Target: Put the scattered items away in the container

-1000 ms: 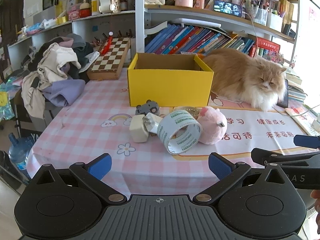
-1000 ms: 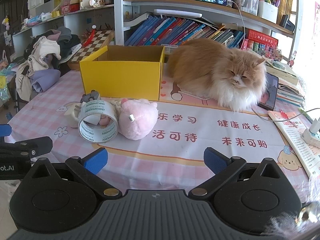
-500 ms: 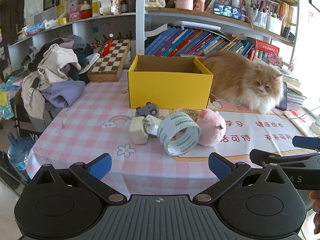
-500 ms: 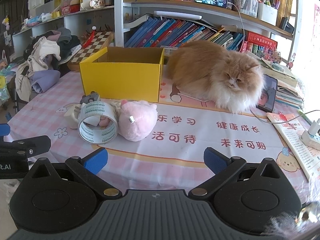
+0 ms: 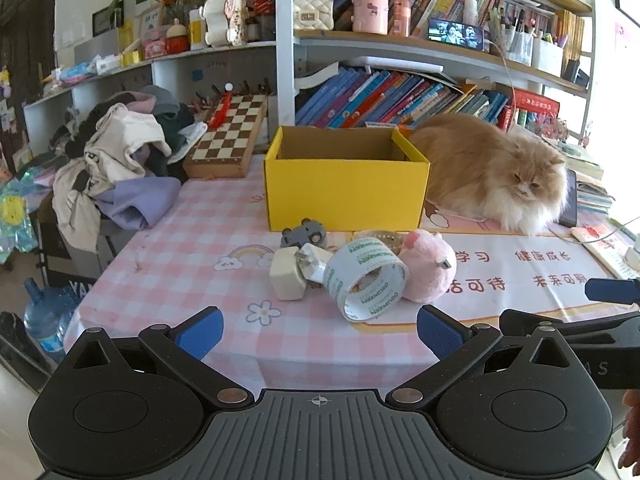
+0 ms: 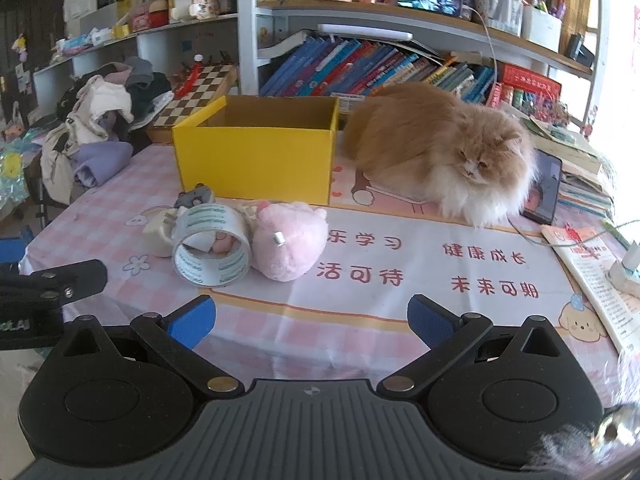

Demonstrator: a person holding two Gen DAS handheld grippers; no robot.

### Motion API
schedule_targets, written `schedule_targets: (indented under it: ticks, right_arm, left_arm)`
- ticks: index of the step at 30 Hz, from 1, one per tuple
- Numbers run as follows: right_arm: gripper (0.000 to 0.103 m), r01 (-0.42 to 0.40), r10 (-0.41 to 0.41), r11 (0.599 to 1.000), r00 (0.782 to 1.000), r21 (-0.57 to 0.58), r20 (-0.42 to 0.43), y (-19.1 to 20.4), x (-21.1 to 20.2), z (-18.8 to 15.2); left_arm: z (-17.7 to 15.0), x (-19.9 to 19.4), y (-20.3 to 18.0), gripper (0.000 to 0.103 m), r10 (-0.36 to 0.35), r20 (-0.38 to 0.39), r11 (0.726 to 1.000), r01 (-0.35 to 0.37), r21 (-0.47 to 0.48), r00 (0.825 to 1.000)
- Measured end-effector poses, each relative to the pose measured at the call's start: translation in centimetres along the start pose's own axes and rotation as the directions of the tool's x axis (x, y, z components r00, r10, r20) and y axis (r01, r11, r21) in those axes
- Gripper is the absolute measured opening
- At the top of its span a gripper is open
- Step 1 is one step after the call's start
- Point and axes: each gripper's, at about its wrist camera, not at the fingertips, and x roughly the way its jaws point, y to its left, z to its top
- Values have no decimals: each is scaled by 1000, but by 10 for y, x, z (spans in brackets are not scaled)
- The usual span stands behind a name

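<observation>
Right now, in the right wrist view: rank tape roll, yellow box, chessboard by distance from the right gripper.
From the right gripper, open at the table's near edge:
1. Tape roll, front left, on its edge beside the pink plush.
2. Yellow box, behind the tape, mid-table.
3. Chessboard, back left, past the box.

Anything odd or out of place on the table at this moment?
Yes: a live cat lies on the table beside the yellow box. The tape roll stands on edge against the pink plush. Both grippers, left and right, are open and empty.
</observation>
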Motion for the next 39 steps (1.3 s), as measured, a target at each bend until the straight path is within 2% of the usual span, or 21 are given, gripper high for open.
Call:
schedule_targets:
  ticks: [7, 15, 19, 26, 29, 39]
  right_arm:
    - [103, 4, -4, 1000, 1000, -8, 11, 8, -4, 1]
    - [103, 42, -42, 999, 999, -6, 6, 16, -4, 2]
    - [103, 53, -54, 998, 999, 14, 7, 19, -3, 2]
    - [103, 59, -59, 998, 998, 37, 2, 29, 1, 4]
    - [103, 59, -59, 998, 998, 37, 6, 37, 2, 5]
    - [103, 75, -74, 995, 997, 68, -28, 55, 7, 5]
  left_arm:
    - [-2, -4, 6, 103, -53, -15, 999, 53, -10, 998]
    - [-5, -5, 6, 103, -59, 4, 998, 59, 16, 998]
    - [-5, -1, 12, 103, -70, -16, 997, 70, 28, 997]
    - [-3, 9, 36, 103, -80, -34, 997, 80, -9, 996]
    - [-4, 12, 42, 103, -115, -52, 993, 115, -11, 992]
    - [-9, 17, 57, 103, -153, -77, 988, 154, 16, 985]
